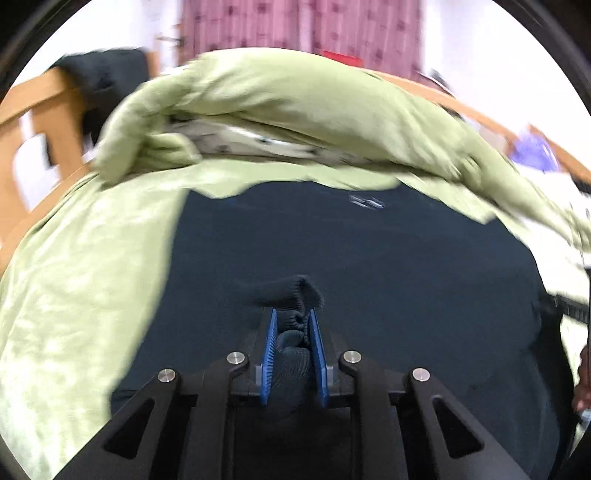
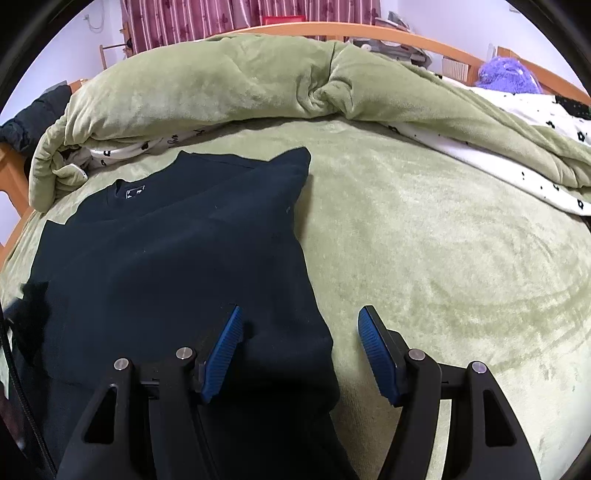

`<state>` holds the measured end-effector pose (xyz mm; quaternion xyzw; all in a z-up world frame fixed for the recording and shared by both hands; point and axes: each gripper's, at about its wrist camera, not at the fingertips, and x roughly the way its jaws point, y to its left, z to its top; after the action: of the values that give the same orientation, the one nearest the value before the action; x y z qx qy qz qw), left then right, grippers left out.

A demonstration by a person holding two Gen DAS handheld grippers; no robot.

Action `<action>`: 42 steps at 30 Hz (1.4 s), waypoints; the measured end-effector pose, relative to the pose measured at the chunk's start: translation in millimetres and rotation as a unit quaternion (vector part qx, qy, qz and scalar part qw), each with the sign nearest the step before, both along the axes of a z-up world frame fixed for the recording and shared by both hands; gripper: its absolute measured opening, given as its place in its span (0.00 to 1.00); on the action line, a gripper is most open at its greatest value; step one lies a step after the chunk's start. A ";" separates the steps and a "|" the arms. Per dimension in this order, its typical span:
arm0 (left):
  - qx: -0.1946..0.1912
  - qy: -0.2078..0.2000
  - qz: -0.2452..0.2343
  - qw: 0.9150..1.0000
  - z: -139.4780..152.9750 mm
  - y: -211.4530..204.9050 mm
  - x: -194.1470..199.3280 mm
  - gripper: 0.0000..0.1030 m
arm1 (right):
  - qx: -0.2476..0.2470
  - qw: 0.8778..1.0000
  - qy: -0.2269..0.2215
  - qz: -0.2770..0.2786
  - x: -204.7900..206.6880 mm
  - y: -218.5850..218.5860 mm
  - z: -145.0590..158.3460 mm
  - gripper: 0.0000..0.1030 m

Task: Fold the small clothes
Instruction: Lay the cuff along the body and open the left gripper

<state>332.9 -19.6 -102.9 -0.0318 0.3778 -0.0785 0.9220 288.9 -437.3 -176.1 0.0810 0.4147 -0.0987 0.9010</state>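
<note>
Dark navy sweatshirt [image 2: 177, 251] is spread flat on the green blanket [image 2: 424, 240] that covers the bed, its neckline and label turned toward the rolled green duvet [image 2: 221, 88] along the far side, its right side already laid over in a straight fold running toward the near edge of the bed. A bunched, ribbed piece of the garment, probably a cuff or hem [image 1: 295, 295], is pinched between the blue pads of the left gripper [image 1: 293, 321]; the jaws are nearly closed and the knit is squeezed between them. The right gripper [image 2: 299, 325] is held just above the garment's near right edge, jaws standing wide apart with nothing gripped: one pad is seen over the dark cloth, the other over the blanket. The fabric is judged to be soft, fairly thick and limp, light enough to lift with one pinch yet apt to sag and drag on the plush blanket, so that folds may be pulled askew. Ribbed edges and seamed corners are judged the best places to be grasped, since a mid-panel pinch would only gather loose cloth. A wooden bed frame [image 2: 388, 31] is visible beyond the duvet.
</note>
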 end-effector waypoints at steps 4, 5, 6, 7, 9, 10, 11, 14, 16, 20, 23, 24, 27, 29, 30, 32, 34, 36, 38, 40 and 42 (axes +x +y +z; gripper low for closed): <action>-0.041 0.028 0.030 0.998 -2.2 56.5 -1.0 0.31 | 0.002 1.000 -0.001 -0.001 2.6 0.3 -0.2 0.62; -0.059 0.035 0.028 0.997 -4.7 67.9 -2.0 0.36 | 0.004 1.000 0.000 -0.002 3.2 0.4 -0.6 0.62; -0.077 0.044 0.032 0.996 -8.3 81.3 -3.4 0.51 | 0.004 1.000 0.000 -0.002 3.4 1.0 -0.9 0.62; -0.084 0.049 0.033 0.995 -10.8 85.6 -4.9 0.63 | 0.003 1.000 -0.001 -0.001 3.4 2.1 -0.7 0.62; -0.105 0.055 0.030 0.993 -17.5 93.6 -4.0 0.63 | -0.002 1.000 -0.002 -0.001 3.9 4.0 -0.6 0.62; -0.113 0.056 0.030 0.992 -20.6 94.9 -4.0 0.63 | -0.003 1.000 -0.002 0.000 4.1 4.8 -0.9 0.62; -0.120 0.057 0.028 0.991 -23.6 96.4 -3.1 0.63 | -0.004 1.000 -0.002 0.000 4.6 5.8 -1.4 0.62; -0.134 0.056 0.014 0.989 -24.7 101.7 -0.2 0.63 | -0.010 1.000 0.001 0.001 6.3 8.0 -4.2 0.62; -0.142 0.049 0.018 0.988 -24.3 107.0 0.4 0.63 | -0.012 1.000 0.006 0.002 7.9 8.9 -7.2 0.62; -0.140 0.054 0.000 0.989 -26.6 111.6 -0.1 0.63 | -0.014 1.000 0.012 0.001 10.4 10.0 -12.0 0.62; -0.141 0.056 0.002 0.988 -28.3 116.8 -0.5 0.63 | -0.016 1.000 0.012 0.004 10.2 10.8 -12.1 0.62; -0.141 0.054 0.005 0.989 -28.1 120.6 -1.9 0.63 | -0.019 1.000 0.011 0.004 9.8 11.6 -11.5 0.62; -0.143 0.051 0.011 0.988 -26.8 128.8 -5.0 0.63 | -0.023 1.000 0.008 0.006 9.1 12.8 -9.6 0.62; -0.126 0.046 0.011 0.991 -23.7 128.6 -6.6 0.63 | -0.022 1.000 0.007 0.007 8.8 13.1 -9.6 0.62; -0.125 0.041 0.010 0.991 -22.3 128.0 -7.2 0.63 | -0.023 1.000 0.008 0.008 8.9 13.3 -9.8 0.62; -0.121 0.048 0.004 0.991 -23.6 125.7 -4.4 0.63 | -0.023 1.000 0.009 0.008 8.9 13.9 -10.4 0.62; -0.113 0.055 -0.004 0.992 -28.7 117.8 0.6 0.63 | -0.024 1.000 0.010 0.008 9.0 14.4 -10.4 0.62; -0.100 0.068 -0.012 0.993 -36.2 106.5 7.8 0.62 | -0.028 1.000 0.010 0.008 8.6 14.7 -9.8 0.62; -0.094 0.076 -0.016 0.993 -42.2 98.7 13.6 0.60 | -0.032 0.999 0.009 0.006 8.0 14.7 -9.5 0.62; -0.097 0.085 -0.023 0.991 -47.4 91.5 19.5 0.49 | -0.033 0.999 0.009 0.003 8.4 13.6 -11.5 0.62; -0.087 0.095 -0.031 0.991 -51.5 83.1 24.4 0.37 | -0.030 0.999 0.012 -0.001 11.5 11.8 -15.5 0.62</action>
<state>357.3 63.5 -154.5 -0.1074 0.4560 -0.1364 0.8729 300.4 -425.5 -191.7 0.0536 0.4223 -0.1130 0.8978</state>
